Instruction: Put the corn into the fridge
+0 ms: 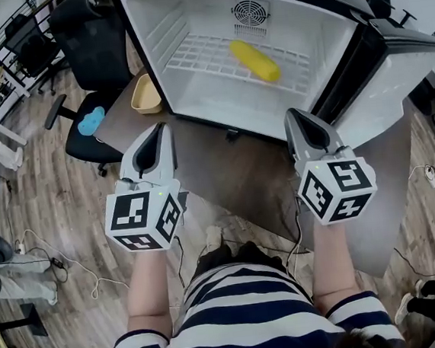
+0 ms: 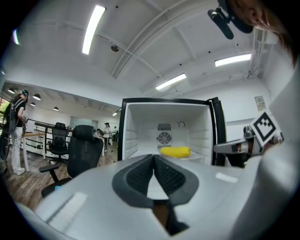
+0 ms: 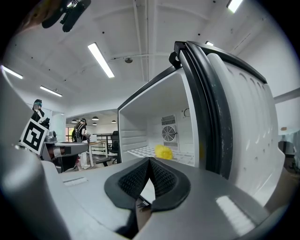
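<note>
The yellow corn [image 1: 255, 59] lies on the white wire shelf inside the open fridge [image 1: 196, 110]. It also shows in the left gripper view as a cob [image 2: 175, 151] in front of the back-wall fan, and in the right gripper view as corn [image 3: 163, 151]. My left gripper [image 1: 159, 127] is in front of the fridge's left edge, its jaws shut and empty [image 2: 153, 156]. My right gripper [image 1: 292, 112] is level with it near the fridge's lower right corner, also shut on nothing [image 3: 149, 159]. Both point at the fridge opening.
The fridge door [image 1: 392, 84] swings open to the right, close beside the right gripper. A yellow bowl [image 1: 146, 94] sits on the brown table [image 1: 217, 169] left of the fridge. A black office chair [image 1: 86, 37] stands at the far left with a blue object [image 1: 90, 122] on a seat.
</note>
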Tool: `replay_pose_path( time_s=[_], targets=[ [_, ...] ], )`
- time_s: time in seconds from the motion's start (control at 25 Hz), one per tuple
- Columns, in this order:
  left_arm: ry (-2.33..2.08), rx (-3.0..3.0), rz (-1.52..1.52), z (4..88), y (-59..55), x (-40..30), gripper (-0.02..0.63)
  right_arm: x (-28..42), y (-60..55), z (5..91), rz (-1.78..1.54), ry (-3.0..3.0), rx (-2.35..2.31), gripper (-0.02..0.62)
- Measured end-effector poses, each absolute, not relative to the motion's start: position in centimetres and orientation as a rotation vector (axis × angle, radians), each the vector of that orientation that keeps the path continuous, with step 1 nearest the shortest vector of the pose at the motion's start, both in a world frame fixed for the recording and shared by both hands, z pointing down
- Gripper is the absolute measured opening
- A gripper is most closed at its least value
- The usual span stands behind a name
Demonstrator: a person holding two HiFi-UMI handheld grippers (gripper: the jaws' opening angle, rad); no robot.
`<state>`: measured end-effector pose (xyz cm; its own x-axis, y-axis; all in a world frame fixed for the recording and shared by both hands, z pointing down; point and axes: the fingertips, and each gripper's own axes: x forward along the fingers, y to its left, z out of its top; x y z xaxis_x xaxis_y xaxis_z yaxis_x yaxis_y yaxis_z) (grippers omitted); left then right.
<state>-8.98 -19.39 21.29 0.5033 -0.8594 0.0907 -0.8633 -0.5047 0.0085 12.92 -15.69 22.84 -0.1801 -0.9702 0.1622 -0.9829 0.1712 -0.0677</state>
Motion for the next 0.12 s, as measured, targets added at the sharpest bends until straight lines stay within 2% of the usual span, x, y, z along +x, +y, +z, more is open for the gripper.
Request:
replay_pose_path(
  time_s=[0.12],
  targets=[
    [-1.543, 2.682, 0.094, 21.09, -19.16, -9.24, 0.0, 12.63, -15.79, 22.93, 0.241, -2.362, 1.946, -0.003]
  ],
)
